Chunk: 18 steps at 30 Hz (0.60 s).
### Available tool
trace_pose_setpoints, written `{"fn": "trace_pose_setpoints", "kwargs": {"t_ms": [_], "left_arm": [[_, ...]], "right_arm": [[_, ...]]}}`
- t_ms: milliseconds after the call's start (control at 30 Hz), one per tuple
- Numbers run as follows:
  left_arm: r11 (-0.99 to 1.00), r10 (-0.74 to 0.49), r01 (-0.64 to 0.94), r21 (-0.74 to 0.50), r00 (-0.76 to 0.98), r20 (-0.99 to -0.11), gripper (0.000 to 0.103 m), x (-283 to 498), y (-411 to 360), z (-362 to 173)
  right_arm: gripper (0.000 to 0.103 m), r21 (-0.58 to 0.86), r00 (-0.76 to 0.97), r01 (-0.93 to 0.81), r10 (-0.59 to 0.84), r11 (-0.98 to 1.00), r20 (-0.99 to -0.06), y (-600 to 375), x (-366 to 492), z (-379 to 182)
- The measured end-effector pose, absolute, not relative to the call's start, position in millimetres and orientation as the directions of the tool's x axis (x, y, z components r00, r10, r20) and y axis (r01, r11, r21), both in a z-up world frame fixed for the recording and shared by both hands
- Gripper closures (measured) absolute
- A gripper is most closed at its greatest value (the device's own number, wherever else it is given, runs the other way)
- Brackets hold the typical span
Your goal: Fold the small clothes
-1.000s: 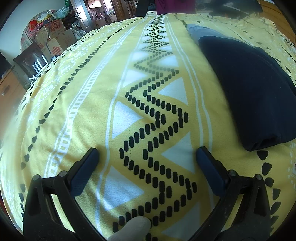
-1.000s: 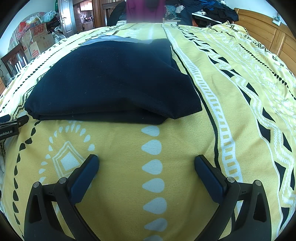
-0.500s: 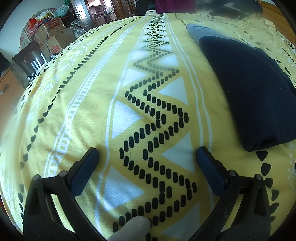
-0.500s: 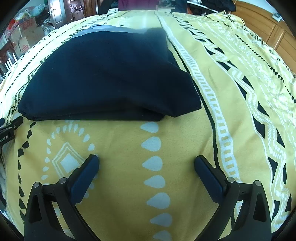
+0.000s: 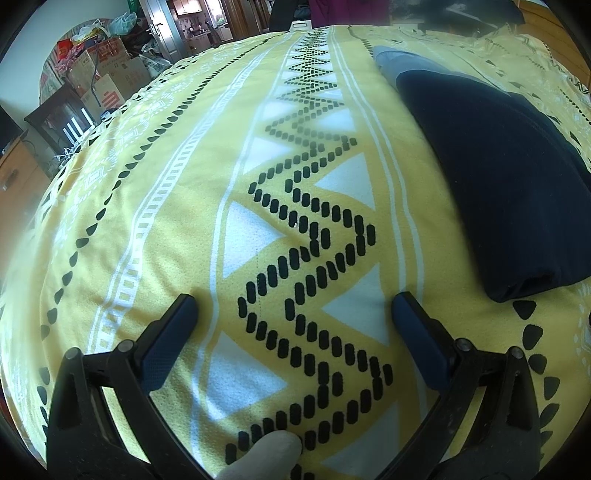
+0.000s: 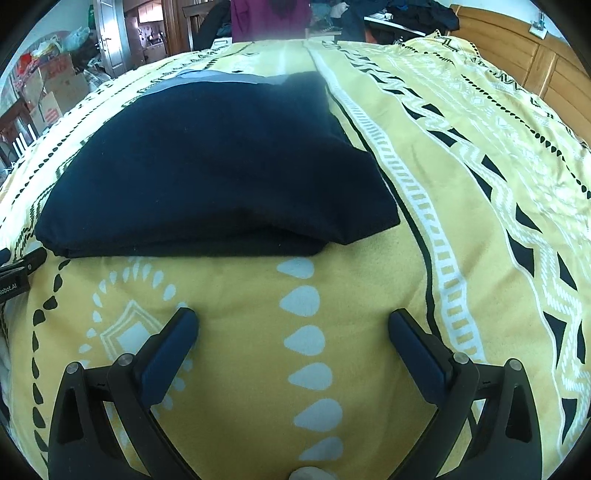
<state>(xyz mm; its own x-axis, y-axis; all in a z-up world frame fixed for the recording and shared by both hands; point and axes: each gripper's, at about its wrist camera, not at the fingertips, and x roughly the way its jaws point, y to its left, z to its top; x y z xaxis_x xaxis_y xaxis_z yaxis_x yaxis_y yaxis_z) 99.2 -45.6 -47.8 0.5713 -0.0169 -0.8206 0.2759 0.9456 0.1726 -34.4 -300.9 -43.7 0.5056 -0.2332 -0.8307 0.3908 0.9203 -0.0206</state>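
A dark navy garment [image 6: 207, 173] lies folded flat on the yellow patterned bedspread [image 6: 461, 206], with a grey band showing at its far end. In the left wrist view the same garment [image 5: 506, 177] sits at the right, its folded corner nearest. My right gripper [image 6: 293, 325] is open over bare bedspread just short of the garment's near fold. My left gripper [image 5: 293, 310] is open too, over the black zigzag print, left of the garment. Neither holds anything. A gloved fingertip [image 5: 262, 458] shows at the bottom of the left wrist view.
Cardboard boxes [image 5: 107, 77] and dark furniture [image 5: 62, 122] crowd the room left of the bed. A wooden headboard [image 6: 546, 70] runs along the right. Clothes [image 6: 406, 14] are piled beyond the bed's far end. Part of the other gripper [image 6: 18, 273] shows at the left edge.
The right wrist view has shifted slightly, dipping and rising back, with the garment staying put. The left gripper has barely moved. Both stay open.
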Motion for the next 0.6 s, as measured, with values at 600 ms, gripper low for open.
{"fn": "trace_pose_setpoints", "kwargs": {"t_ms": [600], "left_arm": [[0.944,-0.012,0.277,0.181,0.577,-0.817,0.000,100.5,-45.0,-47.3]], "right_arm": [[0.000,0.005,0.543,0.393,-0.227,0.920,-0.808,-306.7,-36.1,-45.8]]}}
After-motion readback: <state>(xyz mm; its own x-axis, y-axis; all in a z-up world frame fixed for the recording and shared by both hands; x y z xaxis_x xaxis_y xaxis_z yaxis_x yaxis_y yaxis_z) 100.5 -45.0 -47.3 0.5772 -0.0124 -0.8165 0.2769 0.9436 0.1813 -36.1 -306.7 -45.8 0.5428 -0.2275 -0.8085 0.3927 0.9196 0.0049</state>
